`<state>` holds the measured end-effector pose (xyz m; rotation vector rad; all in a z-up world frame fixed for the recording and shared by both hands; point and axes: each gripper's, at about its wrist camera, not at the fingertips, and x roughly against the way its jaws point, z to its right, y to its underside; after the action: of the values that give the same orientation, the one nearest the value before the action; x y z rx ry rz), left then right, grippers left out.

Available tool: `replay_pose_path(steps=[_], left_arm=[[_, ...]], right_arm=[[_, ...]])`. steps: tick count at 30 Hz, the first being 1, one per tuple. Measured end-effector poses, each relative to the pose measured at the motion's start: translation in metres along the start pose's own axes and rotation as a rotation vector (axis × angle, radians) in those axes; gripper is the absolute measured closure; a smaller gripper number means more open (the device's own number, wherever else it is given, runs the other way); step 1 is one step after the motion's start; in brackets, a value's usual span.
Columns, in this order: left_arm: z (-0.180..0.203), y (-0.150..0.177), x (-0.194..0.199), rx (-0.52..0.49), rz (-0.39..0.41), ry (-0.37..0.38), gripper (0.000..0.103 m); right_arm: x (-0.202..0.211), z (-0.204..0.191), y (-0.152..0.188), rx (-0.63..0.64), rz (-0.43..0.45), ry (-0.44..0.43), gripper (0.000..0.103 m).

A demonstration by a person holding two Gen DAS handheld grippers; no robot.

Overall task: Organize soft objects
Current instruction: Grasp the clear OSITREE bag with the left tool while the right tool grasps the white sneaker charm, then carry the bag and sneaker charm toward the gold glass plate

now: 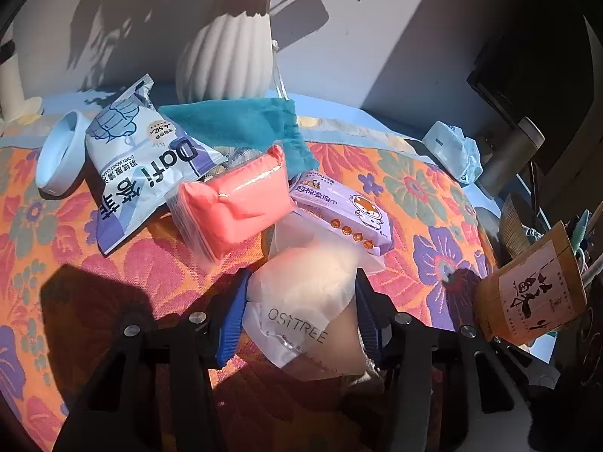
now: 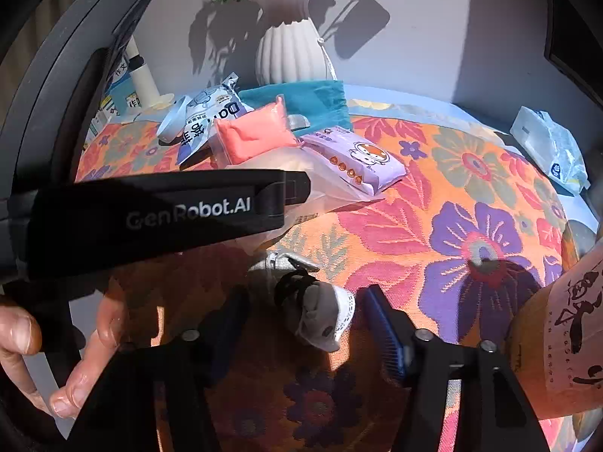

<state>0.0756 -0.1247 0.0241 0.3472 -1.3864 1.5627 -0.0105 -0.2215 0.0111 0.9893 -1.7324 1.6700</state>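
Note:
My left gripper (image 1: 297,320) is shut on a translucent white OSITREE bag (image 1: 301,293) with something peach inside; both blue pads (image 1: 230,324) press its sides. From the right wrist view the same bag (image 2: 328,188) lies under that gripper's black body (image 2: 169,211). My right gripper (image 2: 305,324) is open, its fingers either side of a small grey cloth piece with white lace trim and a black band (image 2: 320,316). A gap shows on the piece's left side. Beyond lie a coral zip-bag pack (image 1: 237,207), a purple wipes pack (image 1: 343,214), a Dafi packet (image 1: 139,165) and a teal drawstring pouch (image 1: 245,124).
A flowered cloth (image 1: 433,203) covers the table. A white ribbed vase (image 1: 230,60) stands at the back by the wall, a pale blue ring (image 1: 60,154) at the left. A wooden labelled jar (image 1: 535,290) and a light blue tissue pack (image 1: 452,150) sit at the right. A hand (image 2: 22,339) holds the left gripper.

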Motion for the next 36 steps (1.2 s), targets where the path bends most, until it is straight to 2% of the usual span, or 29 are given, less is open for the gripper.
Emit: replay_pose_path(steps=[3, 5, 6, 7, 19, 33, 36], left_arm=[[0.003, 0.001, 0.001, -0.014, 0.011, -0.015, 0.054], [0.002, 0.002, 0.003, -0.017, 0.016, -0.016, 0.054], [0.003, 0.003, 0.003, -0.016, 0.018, -0.015, 0.054], [0.002, 0.003, 0.004, -0.013, 0.02, -0.013, 0.054], [0.005, 0.025, 0.035, -0.014, 0.057, 0.006, 0.055], [0.023, 0.065, 0.08, -0.063, 0.081, 0.003, 0.055], [0.032, 0.073, 0.09, -0.079, 0.088, 0.01, 0.055]], right_arm=[[0.0, 0.0, 0.0, -0.001, 0.002, 0.01, 0.058], [0.001, 0.0, 0.0, 0.0, 0.003, 0.013, 0.062], [0.001, 0.0, 0.0, 0.0, 0.005, 0.014, 0.07], [0.002, -0.001, 0.001, 0.002, 0.007, 0.008, 0.071], [0.027, 0.0, 0.023, -0.007, 0.028, -0.018, 0.072], [0.062, -0.001, 0.046, -0.056, 0.022, 0.006, 0.072], [0.073, 0.0, 0.049, -0.063, 0.017, 0.04, 0.072]])
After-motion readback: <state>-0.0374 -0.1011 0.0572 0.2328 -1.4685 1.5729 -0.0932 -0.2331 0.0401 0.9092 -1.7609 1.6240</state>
